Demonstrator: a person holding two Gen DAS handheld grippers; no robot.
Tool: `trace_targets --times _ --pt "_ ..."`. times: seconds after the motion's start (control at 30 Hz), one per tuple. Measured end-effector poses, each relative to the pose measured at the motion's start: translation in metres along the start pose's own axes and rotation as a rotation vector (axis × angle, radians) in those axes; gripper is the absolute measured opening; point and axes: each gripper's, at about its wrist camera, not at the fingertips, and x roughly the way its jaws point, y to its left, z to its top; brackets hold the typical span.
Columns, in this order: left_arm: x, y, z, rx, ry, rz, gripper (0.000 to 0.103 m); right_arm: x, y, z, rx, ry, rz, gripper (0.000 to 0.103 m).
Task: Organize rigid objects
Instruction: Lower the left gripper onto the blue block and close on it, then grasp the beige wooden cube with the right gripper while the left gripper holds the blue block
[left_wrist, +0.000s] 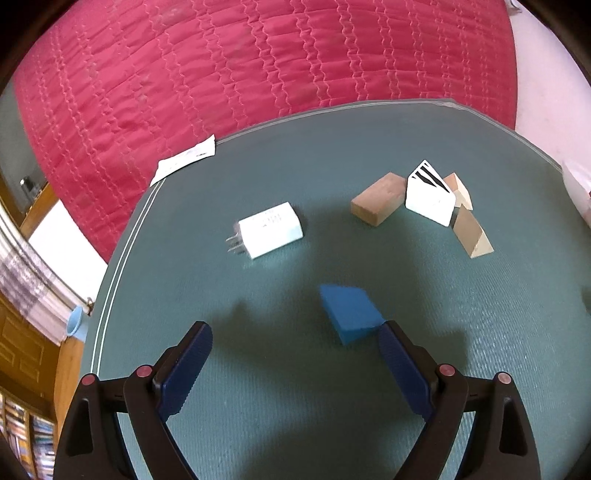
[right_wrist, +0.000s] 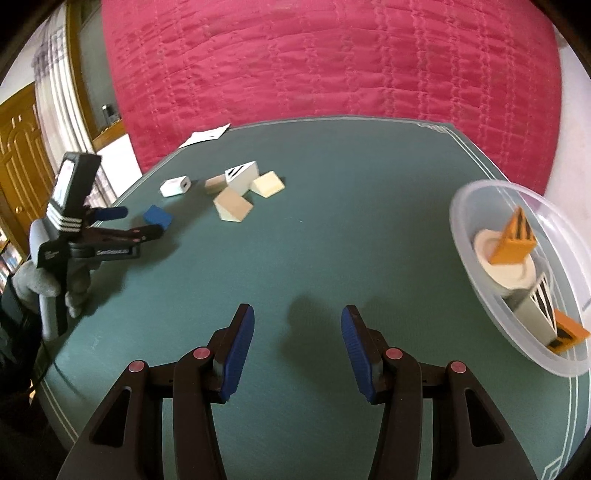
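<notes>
Blue block — beside left gripper fingers

Green table in front of a red quilt

A quilt is filling the back, a wooden door is showing left, daylight is falling across the table.

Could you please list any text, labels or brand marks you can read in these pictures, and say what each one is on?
Nothing can be read with certainty.
White lettering on the left gripper: a brand mark, too blurred.
Print on the paper at the table edge: too small.
Faint marks on the white charger: illegible.
Black stripes on the white block and orange blocks: patterns, not text.
</notes>
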Motion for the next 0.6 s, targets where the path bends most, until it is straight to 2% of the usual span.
trace_targets --times 0.17,0.23,0.33,0.5,0.6 --pt "0.009 -0.001 0.010 0.004 -0.006 -0.021 0.093 0.007 0.011 0.004 -0.014 0.010 0.009 0.051" --pt "0.010 0.000 0.012 -0.001 -0.007 -0.040 0.089 0.010 0.013 0.005 -0.017 0.015 0.013 0.051" --pt "0.007 -0.005 0.010 0.021 -0.024 -0.060 0.078 0.017 0.017 0.007 -0.019 0.027 0.023 0.051" --pt "0.004 -0.014 0.008 0.069 -0.044 -0.109 0.044 0.029 0.023 0.013 -0.012 0.048 0.049 0.051" --pt "0.002 -0.016 0.006 0.083 -0.050 -0.115 0.042 0.033 0.028 0.017 -0.019 0.051 0.057 0.051"
